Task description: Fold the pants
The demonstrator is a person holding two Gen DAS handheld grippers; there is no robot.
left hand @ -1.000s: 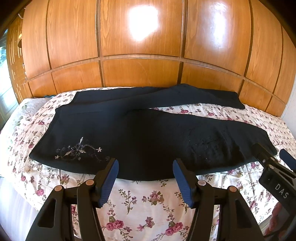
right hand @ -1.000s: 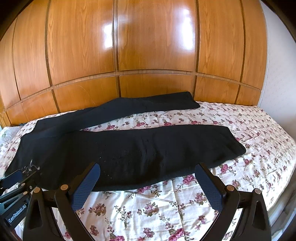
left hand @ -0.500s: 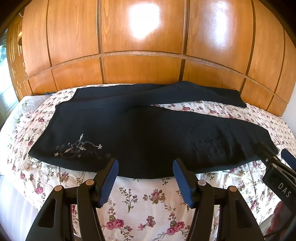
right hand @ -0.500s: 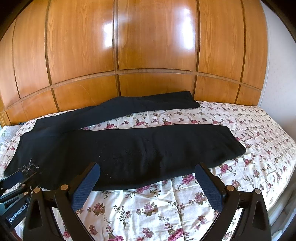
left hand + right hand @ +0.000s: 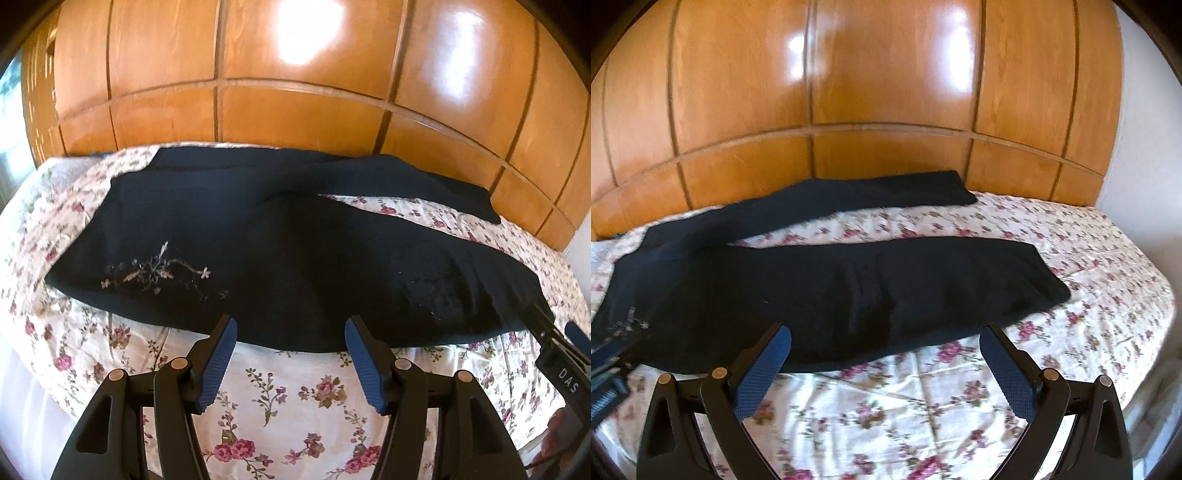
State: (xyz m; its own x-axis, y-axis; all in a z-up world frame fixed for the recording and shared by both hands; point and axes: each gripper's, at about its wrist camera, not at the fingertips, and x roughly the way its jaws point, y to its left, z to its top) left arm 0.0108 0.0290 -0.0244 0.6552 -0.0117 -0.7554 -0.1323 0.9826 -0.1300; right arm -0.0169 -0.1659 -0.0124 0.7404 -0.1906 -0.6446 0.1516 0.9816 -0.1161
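Black pants [image 5: 295, 258] lie spread flat on the bed, waist at the left with pale floral embroidery [image 5: 155, 273], the two legs running right and splayed apart. They also show in the right wrist view [image 5: 849, 288]. My left gripper [image 5: 290, 332] is open and empty, just above the near edge of the pants by the hip. My right gripper [image 5: 886, 343] is open wide and empty, above the near leg's front edge. The right gripper's tip shows in the left wrist view [image 5: 554, 332].
The bed has a white floral bedspread [image 5: 295, 398] that also shows in the right wrist view [image 5: 923, 398]. A glossy wooden headboard [image 5: 295, 110] stands right behind the pants. A white wall [image 5: 1145, 147] is at the right. The bed's front edge [image 5: 22, 387] drops away at the lower left.
Both grippers have moved forward and lower toward the near edge of the pants. The pants have not moved. Both grippers stay open.
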